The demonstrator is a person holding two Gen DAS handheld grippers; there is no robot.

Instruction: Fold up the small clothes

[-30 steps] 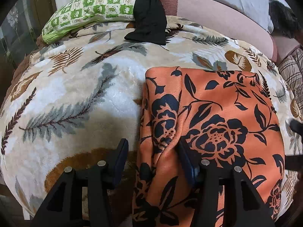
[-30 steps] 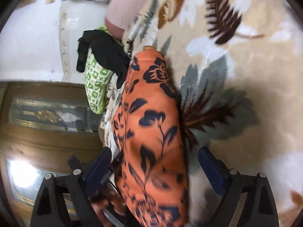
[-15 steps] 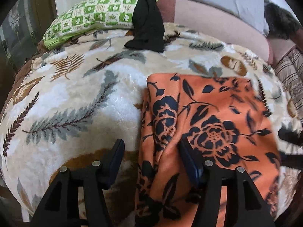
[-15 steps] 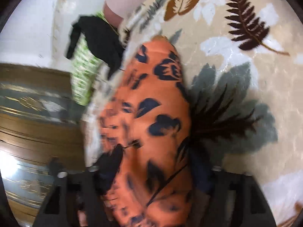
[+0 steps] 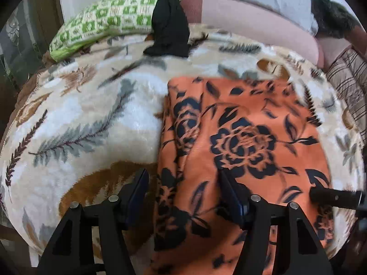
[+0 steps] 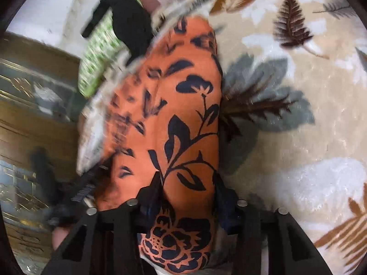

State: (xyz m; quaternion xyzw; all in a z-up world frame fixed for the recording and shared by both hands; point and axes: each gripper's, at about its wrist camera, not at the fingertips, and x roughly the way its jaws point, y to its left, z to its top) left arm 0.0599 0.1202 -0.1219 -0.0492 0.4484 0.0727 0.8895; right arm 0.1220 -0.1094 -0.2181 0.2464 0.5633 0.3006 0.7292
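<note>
As seen from the left wrist, cloth (image 5: 247,137) spread flat on the blanket (image 5: 91,114), its near edge loose between the half-open, just-widened jaws of the left claw (image 5: 183,178): likely to slip free. As seen from the right wrist, right claw (image 6: 187,183) just closed, pinching the cloth's bunched end; if tugged alone, could skew the fold.

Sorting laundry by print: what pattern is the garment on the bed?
Orange garment with dark navy flowers; left wrist view.
</note>
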